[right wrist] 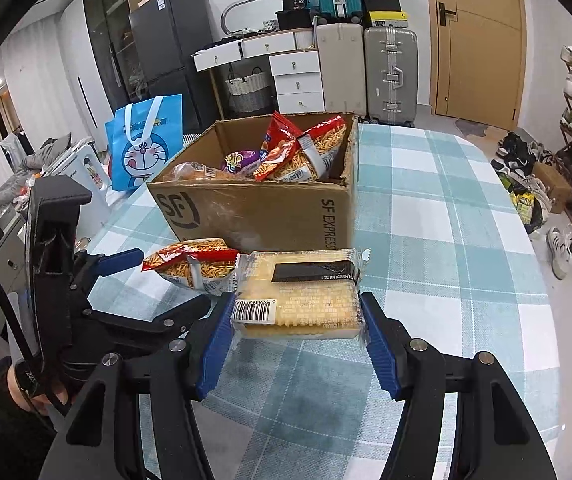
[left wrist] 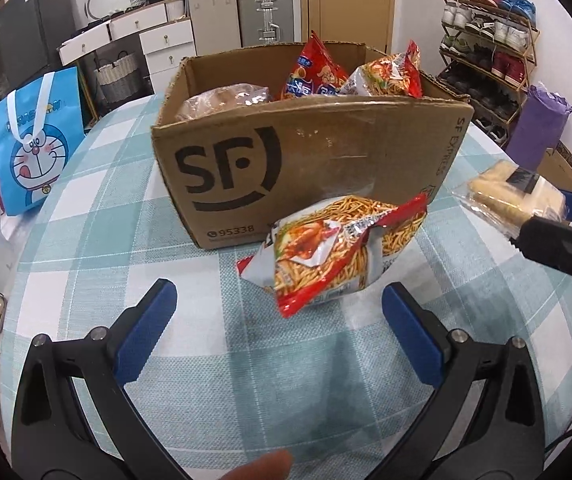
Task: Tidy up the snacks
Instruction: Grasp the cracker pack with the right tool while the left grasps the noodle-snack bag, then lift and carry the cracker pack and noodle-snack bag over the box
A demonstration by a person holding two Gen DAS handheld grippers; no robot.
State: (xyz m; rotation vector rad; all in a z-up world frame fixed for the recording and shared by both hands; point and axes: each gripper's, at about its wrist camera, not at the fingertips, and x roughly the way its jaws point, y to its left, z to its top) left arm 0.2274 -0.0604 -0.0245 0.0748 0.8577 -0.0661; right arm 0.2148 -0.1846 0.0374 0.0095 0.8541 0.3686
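Observation:
A red-and-white bag of noodle snack [left wrist: 337, 252] lies on the checked tablecloth against the front of the open SF cardboard box [left wrist: 305, 160]. My left gripper [left wrist: 280, 294] is open, its blue pads on either side of the bag's near corner and not pressing it. In the right wrist view my right gripper [right wrist: 295, 312] is shut on a clear pack of pale biscuits [right wrist: 297, 300], held just above the cloth in front of the box [right wrist: 270, 212]. The noodle bag [right wrist: 194, 264] and left gripper [right wrist: 172, 280] show at the left there. The biscuit pack [left wrist: 513, 196] also shows in the left wrist view.
Several snack bags [right wrist: 286, 152] stand inside the box. A blue cartoon tote bag [left wrist: 34, 148] stands off the table's left side. A fingertip [left wrist: 262, 468] shows at the bottom edge. Shoe racks, suitcases and drawers line the room behind. The table [right wrist: 445, 240] extends to the right of the box.

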